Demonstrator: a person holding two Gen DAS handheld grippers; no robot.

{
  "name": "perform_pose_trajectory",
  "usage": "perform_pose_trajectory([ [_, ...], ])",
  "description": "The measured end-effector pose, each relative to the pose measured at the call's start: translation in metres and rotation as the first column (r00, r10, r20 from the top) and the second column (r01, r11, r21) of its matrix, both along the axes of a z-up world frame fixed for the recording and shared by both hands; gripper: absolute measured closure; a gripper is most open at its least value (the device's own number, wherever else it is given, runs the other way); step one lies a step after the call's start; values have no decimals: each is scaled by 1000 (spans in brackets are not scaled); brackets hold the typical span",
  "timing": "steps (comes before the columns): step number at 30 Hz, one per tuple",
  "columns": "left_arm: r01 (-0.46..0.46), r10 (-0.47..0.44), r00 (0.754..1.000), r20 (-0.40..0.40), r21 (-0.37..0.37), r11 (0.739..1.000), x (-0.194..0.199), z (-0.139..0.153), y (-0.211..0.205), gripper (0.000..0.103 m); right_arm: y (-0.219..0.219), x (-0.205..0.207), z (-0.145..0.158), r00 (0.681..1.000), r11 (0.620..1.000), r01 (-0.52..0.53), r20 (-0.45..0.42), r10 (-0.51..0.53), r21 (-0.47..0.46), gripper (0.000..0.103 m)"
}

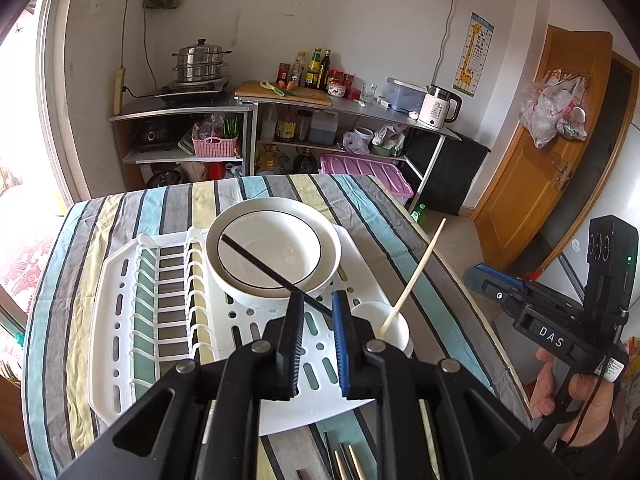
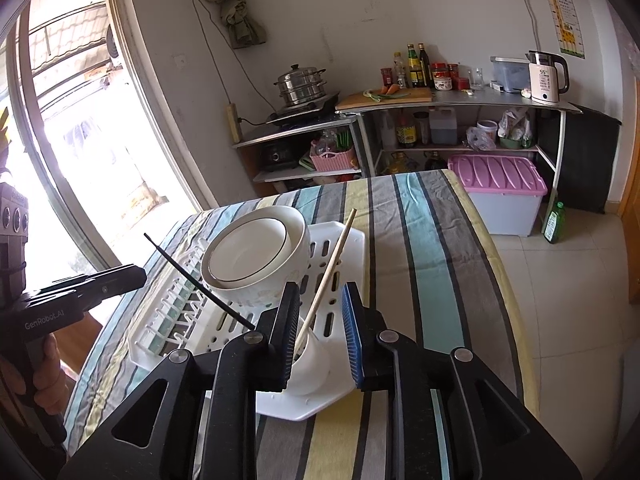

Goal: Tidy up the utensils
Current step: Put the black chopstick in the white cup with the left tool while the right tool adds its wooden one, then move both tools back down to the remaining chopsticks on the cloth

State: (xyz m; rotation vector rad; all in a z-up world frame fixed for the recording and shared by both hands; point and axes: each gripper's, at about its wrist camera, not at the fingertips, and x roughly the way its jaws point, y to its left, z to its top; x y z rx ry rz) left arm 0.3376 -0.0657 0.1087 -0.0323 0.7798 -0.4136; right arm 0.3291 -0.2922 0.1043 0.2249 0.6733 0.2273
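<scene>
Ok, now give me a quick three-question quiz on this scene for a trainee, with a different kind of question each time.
1. True or false: the wooden chopstick stands tilted in the white cup.
2. What sits on the dish rack besides the cup? A. stacked white bowls B. a kettle C. a frying pan
3. Fill in: the left gripper and the right gripper both have their jaws ____.

Key: 1 true; 2 A; 3 open.
</scene>
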Motion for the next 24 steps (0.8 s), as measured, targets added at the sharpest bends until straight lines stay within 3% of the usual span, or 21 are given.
perform_pose_trajectory([
  [15, -33, 36, 986, 160, -20, 999, -127, -10, 32, 88, 23, -122, 6, 992, 998, -57, 114, 60, -32, 80],
  [24, -73, 72, 984, 165, 1, 997, -188, -44, 50, 88, 38, -175, -15, 991, 996, -76, 106, 81, -57, 80],
])
